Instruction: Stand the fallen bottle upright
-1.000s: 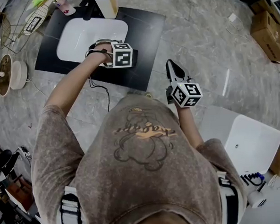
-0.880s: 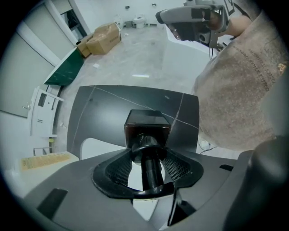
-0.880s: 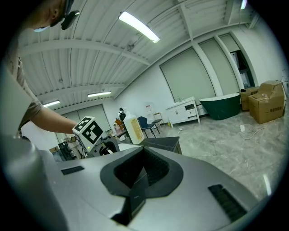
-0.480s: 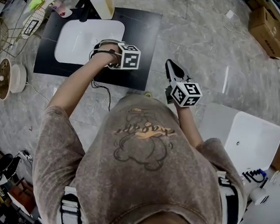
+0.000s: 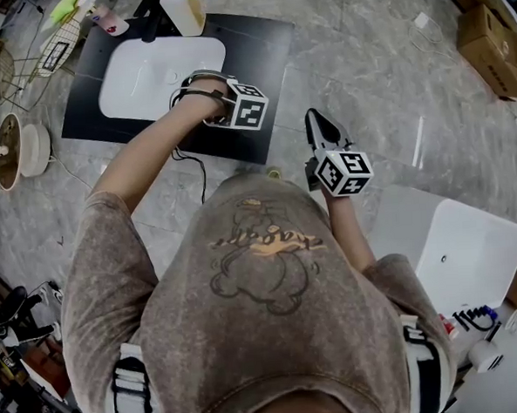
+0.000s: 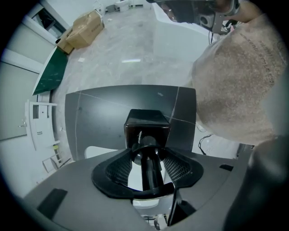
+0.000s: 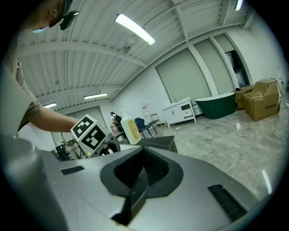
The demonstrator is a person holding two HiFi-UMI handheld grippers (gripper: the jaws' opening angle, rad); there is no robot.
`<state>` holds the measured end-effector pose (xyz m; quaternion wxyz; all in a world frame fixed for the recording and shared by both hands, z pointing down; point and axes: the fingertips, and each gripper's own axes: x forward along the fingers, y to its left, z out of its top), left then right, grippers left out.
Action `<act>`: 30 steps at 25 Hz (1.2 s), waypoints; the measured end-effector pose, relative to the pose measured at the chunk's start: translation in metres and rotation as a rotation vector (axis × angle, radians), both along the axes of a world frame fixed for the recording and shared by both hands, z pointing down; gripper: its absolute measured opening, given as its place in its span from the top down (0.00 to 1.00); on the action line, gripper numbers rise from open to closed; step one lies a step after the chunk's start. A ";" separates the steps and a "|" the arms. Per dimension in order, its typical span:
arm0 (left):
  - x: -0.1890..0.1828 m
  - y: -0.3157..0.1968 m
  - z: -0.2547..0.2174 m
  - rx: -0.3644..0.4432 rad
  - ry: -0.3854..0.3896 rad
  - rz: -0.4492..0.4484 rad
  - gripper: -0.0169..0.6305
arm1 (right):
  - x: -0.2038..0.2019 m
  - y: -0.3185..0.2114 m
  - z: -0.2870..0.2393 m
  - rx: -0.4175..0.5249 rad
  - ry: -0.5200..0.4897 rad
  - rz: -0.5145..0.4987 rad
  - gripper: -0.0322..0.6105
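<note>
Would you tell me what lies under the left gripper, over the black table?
Under the left gripper lies the white basin set in the black table. A dark bottle sits between its fingers, apparently gripped. In the head view the hand hides that bottle.

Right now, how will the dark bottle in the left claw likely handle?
The dark bottle looks hard and glossy, so it may slip in the left claw. Its square-edged end should keep it from rolling.
</note>
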<state>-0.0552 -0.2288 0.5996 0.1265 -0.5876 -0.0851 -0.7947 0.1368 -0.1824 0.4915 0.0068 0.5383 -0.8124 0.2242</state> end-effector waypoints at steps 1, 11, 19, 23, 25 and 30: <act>0.001 0.000 0.000 0.004 -0.013 0.010 0.61 | 0.001 0.001 0.000 0.000 -0.001 0.003 0.96; 0.010 0.005 0.003 0.022 -0.147 0.104 0.61 | 0.021 0.016 0.001 -0.002 -0.003 0.051 0.96; 0.014 0.009 0.005 0.036 -0.253 0.177 0.61 | 0.032 0.027 0.002 -0.005 -0.009 0.087 0.96; 0.018 0.009 0.008 0.050 -0.297 0.191 0.61 | 0.041 0.033 0.004 -0.009 -0.012 0.105 0.96; 0.020 0.010 0.008 0.058 -0.321 0.201 0.61 | 0.046 0.037 0.006 -0.011 -0.016 0.115 0.96; 0.024 0.011 0.011 0.085 -0.388 0.216 0.61 | 0.055 0.045 0.007 -0.015 -0.024 0.135 0.96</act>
